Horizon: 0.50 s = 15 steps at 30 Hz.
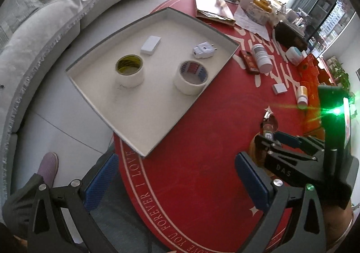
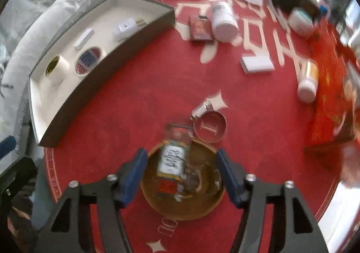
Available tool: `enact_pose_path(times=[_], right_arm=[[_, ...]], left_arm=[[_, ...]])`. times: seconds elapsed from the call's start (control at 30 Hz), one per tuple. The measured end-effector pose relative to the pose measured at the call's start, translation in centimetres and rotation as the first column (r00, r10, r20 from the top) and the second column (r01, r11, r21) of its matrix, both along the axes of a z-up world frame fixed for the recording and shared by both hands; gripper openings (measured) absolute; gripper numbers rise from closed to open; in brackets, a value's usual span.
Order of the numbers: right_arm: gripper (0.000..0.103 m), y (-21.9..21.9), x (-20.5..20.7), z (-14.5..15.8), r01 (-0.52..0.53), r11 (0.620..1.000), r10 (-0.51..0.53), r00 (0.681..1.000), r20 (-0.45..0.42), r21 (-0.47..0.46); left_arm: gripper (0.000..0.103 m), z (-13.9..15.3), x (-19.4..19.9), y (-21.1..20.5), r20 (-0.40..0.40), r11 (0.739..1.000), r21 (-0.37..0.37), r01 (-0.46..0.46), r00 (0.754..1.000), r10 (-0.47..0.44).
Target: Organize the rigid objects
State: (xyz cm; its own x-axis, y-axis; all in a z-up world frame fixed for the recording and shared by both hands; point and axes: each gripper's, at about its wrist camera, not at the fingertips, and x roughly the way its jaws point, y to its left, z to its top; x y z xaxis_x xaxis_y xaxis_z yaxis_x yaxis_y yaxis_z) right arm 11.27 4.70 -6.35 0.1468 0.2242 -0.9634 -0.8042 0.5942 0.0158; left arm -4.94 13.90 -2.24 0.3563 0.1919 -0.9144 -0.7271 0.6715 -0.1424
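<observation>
While spread either side of the round wooden dish (image 2: 182, 187) near on the counter (image 2: 139, 99), right gripper (image 2: 182, 176) fingers clamp nothing; rigid, light, rim-graspable. Left gripper (image 1: 177, 183) apart, empty. Farther left, tray (image 1: 94, 104).

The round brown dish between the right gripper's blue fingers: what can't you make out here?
- Round brown dish, right wrist view: motion blur smears its contents; the label's writing is unreadable.
- Same dish, left wrist view: the right gripper covers it.
- Shallow white cardboard tray, right wrist view: its near wall hides part of the floor.
</observation>
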Motion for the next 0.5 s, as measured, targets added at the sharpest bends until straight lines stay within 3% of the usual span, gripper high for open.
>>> enact_pose_path(times=[0.03,0.1,0.2,0.33,0.43,0.5], right_arm=[[0.038,0.4,-0.2,0.1,-0.022,1.000,0.022,1.000,0.002,0.003],[0.026,0.9,-0.6,0.6,-0.053,0.999,0.054,0.998,0.035,-0.010],[0.025,0.1,-0.5,2.4,-0.032,0.996,0.032,0.999,-0.001,0.086],[0.025,-4.6,1.4,5.0,0.143,0.962,-0.115,0.985,-0.127,0.232],[0.025,-8.9,2.7,5.1,0.275,0.928,-0.226,0.952,-0.205,0.252],[0.025,-11.0,3.6,4.4,0.328,0.919,-0.290,0.938,-0.189,0.218]], left_arm=[[0.103,-0.1,0.0,-0.1,-0.003,1.000,-0.001,0.000,1.000,0.000],[0.103,-0.1,0.1,-0.3,-0.010,1.000,-0.003,0.011,1.000,-0.011],[0.103,0.4,0.6,-0.9,-0.008,0.999,0.005,0.040,0.999,-0.040],[0.103,0.7,2.5,-2.5,-0.018,0.993,0.014,0.114,0.993,-0.114],[0.103,0.2,4.6,-4.1,-0.045,0.984,0.009,0.178,0.983,-0.177],[0.103,-0.4,6.3,-5.2,-0.070,0.976,0.010,0.216,0.974,-0.215]])
